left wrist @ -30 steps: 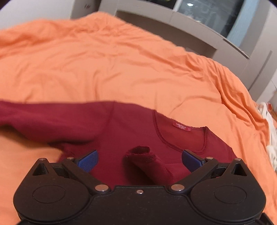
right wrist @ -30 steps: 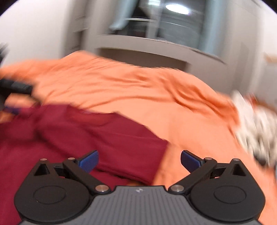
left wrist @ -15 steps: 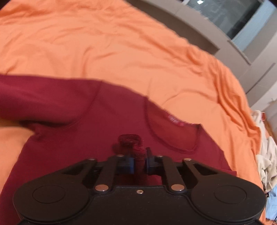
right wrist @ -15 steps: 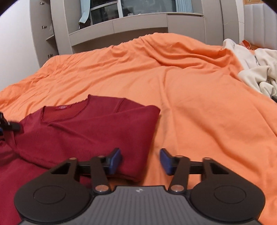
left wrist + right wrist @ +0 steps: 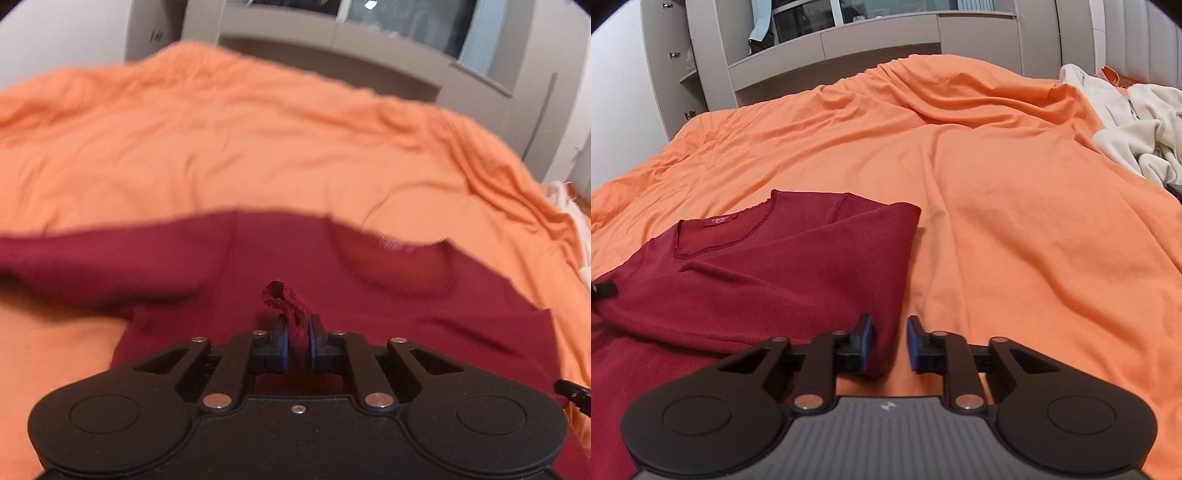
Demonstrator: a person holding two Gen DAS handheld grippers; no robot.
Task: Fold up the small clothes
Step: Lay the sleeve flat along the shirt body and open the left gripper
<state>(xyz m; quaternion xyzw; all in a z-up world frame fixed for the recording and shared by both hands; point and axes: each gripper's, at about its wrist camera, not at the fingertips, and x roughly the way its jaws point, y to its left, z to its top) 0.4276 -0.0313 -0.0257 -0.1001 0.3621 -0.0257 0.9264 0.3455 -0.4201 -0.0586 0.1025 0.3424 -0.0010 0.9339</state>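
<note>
A dark red long-sleeved shirt (image 5: 369,306) lies on the orange bedspread (image 5: 258,147), neck toward the far side. My left gripper (image 5: 297,341) is shut on the shirt's sleeve cuff (image 5: 282,299), which sticks up between the blue pads over the chest. In the right wrist view the shirt (image 5: 757,273) has its right side folded inward. My right gripper (image 5: 889,343) is partly closed, with the folded edge of the shirt between its blue pads, which do not pinch it.
A pile of cream clothes (image 5: 1130,129) lies at the bed's right side. Grey cupboards and shelves (image 5: 831,48) stand behind the bed. The orange bedspread (image 5: 1015,221) stretches wide to the right of the shirt.
My left gripper closed on the sleeve cuff and lifted it slightly. My right gripper narrowed from wide open to a small gap around the shirt's folded edge.
</note>
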